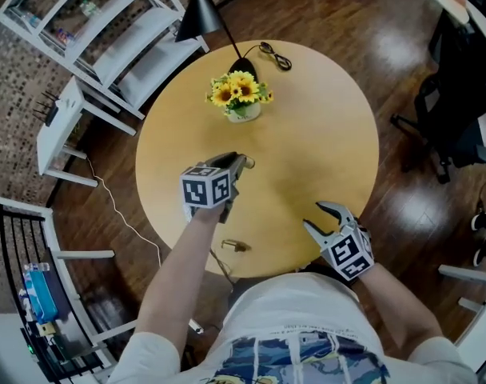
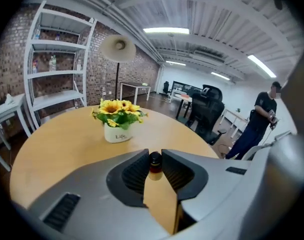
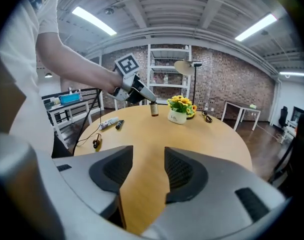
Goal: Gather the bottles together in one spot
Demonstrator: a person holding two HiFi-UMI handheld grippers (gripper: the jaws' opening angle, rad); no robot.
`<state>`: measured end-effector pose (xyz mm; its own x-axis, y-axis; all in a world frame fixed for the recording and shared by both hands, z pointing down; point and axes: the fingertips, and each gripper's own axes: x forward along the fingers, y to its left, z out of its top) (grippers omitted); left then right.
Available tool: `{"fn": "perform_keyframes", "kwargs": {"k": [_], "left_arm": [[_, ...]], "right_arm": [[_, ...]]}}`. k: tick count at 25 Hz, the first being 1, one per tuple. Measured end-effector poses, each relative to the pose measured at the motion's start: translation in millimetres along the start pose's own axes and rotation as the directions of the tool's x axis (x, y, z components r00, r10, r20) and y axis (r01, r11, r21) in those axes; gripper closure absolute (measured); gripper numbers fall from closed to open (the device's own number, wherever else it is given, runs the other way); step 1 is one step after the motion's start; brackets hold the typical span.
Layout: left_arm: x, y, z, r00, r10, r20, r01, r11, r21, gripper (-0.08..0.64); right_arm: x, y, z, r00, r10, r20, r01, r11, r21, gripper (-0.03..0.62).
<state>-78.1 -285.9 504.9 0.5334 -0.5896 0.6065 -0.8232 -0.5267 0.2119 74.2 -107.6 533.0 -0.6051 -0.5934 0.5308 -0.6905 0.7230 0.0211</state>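
Observation:
A small brown bottle with a dark cap [image 2: 155,160] stands upright between the jaws of my left gripper [image 2: 155,156], which is shut on it. In the head view that gripper [image 1: 243,163] is over the middle of the round wooden table [image 1: 331,126], in front of the sunflower pot [image 1: 243,96]. The right gripper view shows the held bottle [image 3: 154,109] just left of the flowers [image 3: 181,109]. My right gripper [image 1: 313,216] is open and empty near the table's front right edge. Another brown bottle [image 1: 235,246] lies on its side at the front edge. A white tube [image 3: 108,124] and a dark bottle [image 3: 120,125] lie nearby.
A black cable [image 1: 273,54] lies on the table behind the flowers, beside a black floor lamp [image 1: 197,10]. White shelves [image 1: 107,30] stand at the back left, and an office chair [image 1: 455,122] at the right. A person [image 2: 259,121] stands far off.

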Motion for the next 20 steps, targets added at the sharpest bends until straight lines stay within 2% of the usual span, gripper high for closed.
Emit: {"fn": "perform_keyframes", "kwargs": {"k": [5,8,15,20], "left_arm": [[37,75,0,0.990,0.140,-0.025,-0.140,0.990,0.013,0.485],[58,110,-1,0.980,0.193,-0.047,-0.191,0.981,0.038,0.485],[103,160,5,0.971,0.235,-0.045,-0.228,0.966,0.121,0.485],[117,170,-3,0.972,0.234,-0.034,-0.230,0.968,0.101,0.483]], "right_arm": [[-35,-14,-23,0.997,-0.049,-0.052,0.052,0.997,0.064,0.368],[-54,-22,-37,0.992,-0.087,-0.094,0.097,0.990,0.107,0.368],[-79,-38,-67,0.970,-0.165,-0.180,0.201,0.958,0.205,0.368],[-86,-45,-73,0.964,-0.188,-0.190,0.228,0.948,0.223,0.368]]}}
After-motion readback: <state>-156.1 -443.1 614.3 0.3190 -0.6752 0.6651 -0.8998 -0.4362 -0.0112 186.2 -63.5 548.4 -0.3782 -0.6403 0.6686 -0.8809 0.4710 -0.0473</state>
